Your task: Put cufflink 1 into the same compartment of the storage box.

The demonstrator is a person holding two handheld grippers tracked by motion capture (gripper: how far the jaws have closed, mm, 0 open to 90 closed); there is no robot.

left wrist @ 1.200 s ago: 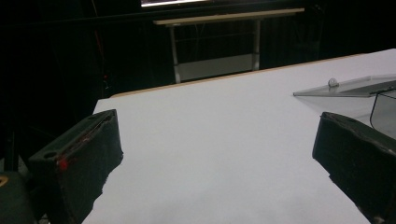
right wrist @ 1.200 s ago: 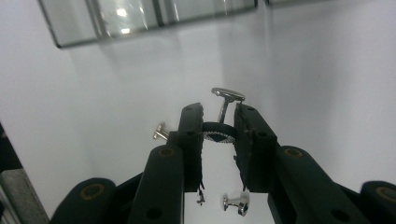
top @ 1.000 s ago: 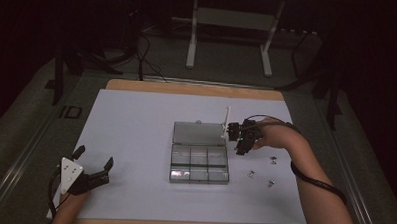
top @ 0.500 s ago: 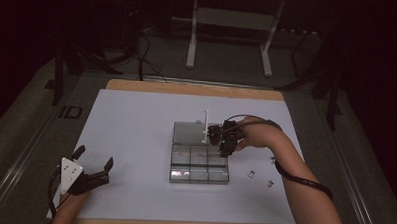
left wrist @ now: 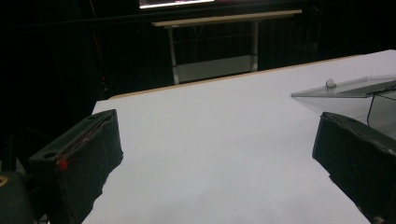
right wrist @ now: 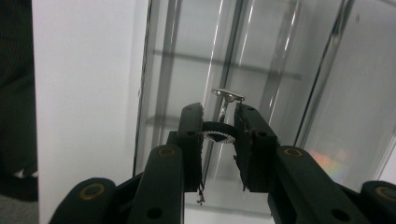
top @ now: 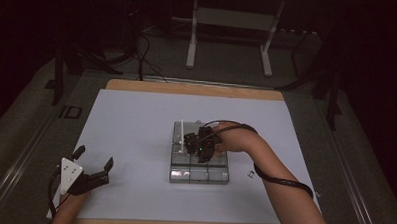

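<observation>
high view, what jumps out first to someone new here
The clear compartment box at the middle of the white table, lid open, catches the eye. The right hand-held gripper hangs over it, shut on a small screw. The left hand-held gripper rests open near the table's front left corner.

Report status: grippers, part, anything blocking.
Right gripper shut on small screw, over clear compartment box. Left gripper open, empty, near table edge. Nothing in the way.

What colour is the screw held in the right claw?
Shiny silver metal screw; clearest in the right gripper view.
</observation>
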